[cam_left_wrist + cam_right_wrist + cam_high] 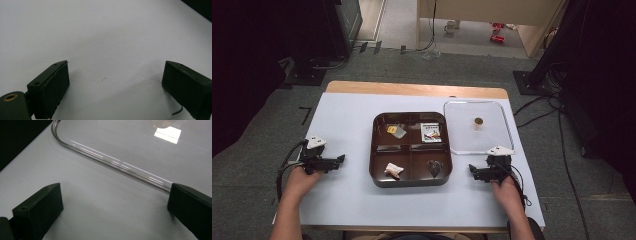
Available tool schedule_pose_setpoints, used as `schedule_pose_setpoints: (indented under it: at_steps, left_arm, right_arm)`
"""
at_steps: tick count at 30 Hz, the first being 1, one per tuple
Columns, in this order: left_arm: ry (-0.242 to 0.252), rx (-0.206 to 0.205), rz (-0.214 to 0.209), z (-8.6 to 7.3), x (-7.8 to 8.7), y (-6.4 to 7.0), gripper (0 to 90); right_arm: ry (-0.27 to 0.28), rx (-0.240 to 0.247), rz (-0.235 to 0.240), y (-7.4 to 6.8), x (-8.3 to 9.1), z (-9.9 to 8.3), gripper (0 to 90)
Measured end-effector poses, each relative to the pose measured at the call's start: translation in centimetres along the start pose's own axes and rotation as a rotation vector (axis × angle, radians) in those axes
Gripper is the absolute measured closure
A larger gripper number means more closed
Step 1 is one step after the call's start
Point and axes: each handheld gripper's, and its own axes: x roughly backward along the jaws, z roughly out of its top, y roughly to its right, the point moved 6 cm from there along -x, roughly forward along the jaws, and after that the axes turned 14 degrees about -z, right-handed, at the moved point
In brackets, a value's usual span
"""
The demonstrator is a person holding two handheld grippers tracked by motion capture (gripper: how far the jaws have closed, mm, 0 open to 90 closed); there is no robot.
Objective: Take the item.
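Note:
A dark brown tray (408, 147) with four compartments sits mid-table. Its far left compartment holds a yellow piece in clear wrap (394, 130), its far right one a small printed packet (431, 132). A white crumpled piece (393, 170) lies near left and a dark heart-shaped piece (435, 167) near right. My left gripper (341, 159) (116, 68) rests open on the table, left of the tray, with nothing between its jaws. Right of the tray my right gripper (471, 170) (115, 191) is open and empty, just short of the clear lid's (140, 147) rim.
The clear lid (494, 132) with a brass knob (479, 121) lies flat on the white table cover (347, 120), to the right of the tray. Cables trail from both grippers. Beyond the table are a grey floor, dark stands and a wooden cabinet.

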Motion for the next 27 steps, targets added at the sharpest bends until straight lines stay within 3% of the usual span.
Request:
schedule_pose_setpoints:
  at_steps: [27]
  left_arm:
    - [0.0,0.009,-0.002,0.04,0.03,-0.03,7.8]
  right_arm:
    - [-0.002,-0.005,0.003,-0.01,-0.01,0.0,0.0]
